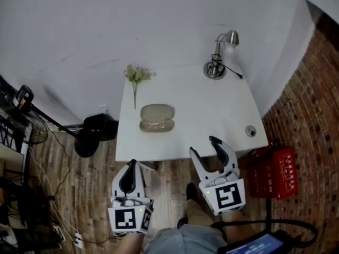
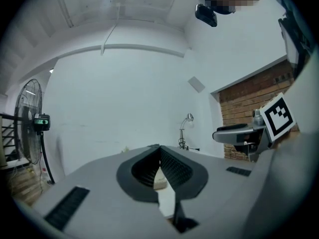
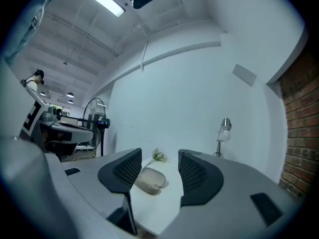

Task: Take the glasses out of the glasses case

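Lying on the white desk at the centre of the head view, a little left of the middle, the tan glasses case rests flat with bare surface all around it. Whether its lid is up is too small to tell.

Both tongs are at the bottom of that frame, off the near edge of the desk and over the wooden floor. The left tongs, at lower left, have their jaws pressed together with nothing held; the left gripper view shows the tips meeting. The right tongs, lower right of centre, are spread wide and empty. In the right gripper view the case appears between the jaws, well beyond them.

A flower sprig lies at the desk's upper left corner, a silver lamp stands at its upper right, and a small round object sits near its right edge. A red crate stands on the floor at right.
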`<move>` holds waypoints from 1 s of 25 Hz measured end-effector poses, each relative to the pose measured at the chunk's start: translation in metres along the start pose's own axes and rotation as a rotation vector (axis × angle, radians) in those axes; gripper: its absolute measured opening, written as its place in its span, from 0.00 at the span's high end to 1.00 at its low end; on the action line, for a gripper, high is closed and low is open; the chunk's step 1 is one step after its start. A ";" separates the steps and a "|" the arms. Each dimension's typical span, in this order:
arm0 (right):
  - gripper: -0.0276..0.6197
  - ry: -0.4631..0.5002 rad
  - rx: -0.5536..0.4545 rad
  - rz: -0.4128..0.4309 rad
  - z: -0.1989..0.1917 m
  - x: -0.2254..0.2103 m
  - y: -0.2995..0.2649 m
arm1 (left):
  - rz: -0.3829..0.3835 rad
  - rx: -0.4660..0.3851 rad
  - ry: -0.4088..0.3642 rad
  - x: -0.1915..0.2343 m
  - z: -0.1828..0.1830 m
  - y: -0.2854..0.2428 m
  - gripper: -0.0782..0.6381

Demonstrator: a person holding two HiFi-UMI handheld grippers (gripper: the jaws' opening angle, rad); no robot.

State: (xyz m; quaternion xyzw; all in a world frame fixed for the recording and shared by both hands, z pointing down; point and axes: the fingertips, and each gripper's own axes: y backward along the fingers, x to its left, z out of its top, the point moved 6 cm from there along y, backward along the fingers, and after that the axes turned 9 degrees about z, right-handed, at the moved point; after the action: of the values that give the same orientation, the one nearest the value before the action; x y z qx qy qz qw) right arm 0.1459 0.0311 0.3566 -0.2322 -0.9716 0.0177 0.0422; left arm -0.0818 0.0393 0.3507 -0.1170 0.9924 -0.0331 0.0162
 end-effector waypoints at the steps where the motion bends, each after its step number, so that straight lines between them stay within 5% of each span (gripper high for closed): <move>1: 0.58 -0.006 0.000 0.013 -0.003 -0.007 -0.011 | 0.006 0.007 -0.010 0.000 0.001 -0.011 0.88; 12: 0.60 0.016 -0.082 0.131 0.022 -0.067 -0.113 | 0.100 -0.058 -0.063 0.007 0.046 -0.100 0.88; 25: 0.61 0.094 -0.102 0.211 0.057 -0.071 -0.198 | 0.187 -0.120 -0.013 0.057 0.062 -0.144 0.88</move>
State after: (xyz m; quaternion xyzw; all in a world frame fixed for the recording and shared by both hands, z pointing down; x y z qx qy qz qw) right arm 0.1145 -0.1787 0.3049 -0.3356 -0.9383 -0.0384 0.0738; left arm -0.1014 -0.1179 0.2974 -0.0249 0.9991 0.0288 0.0188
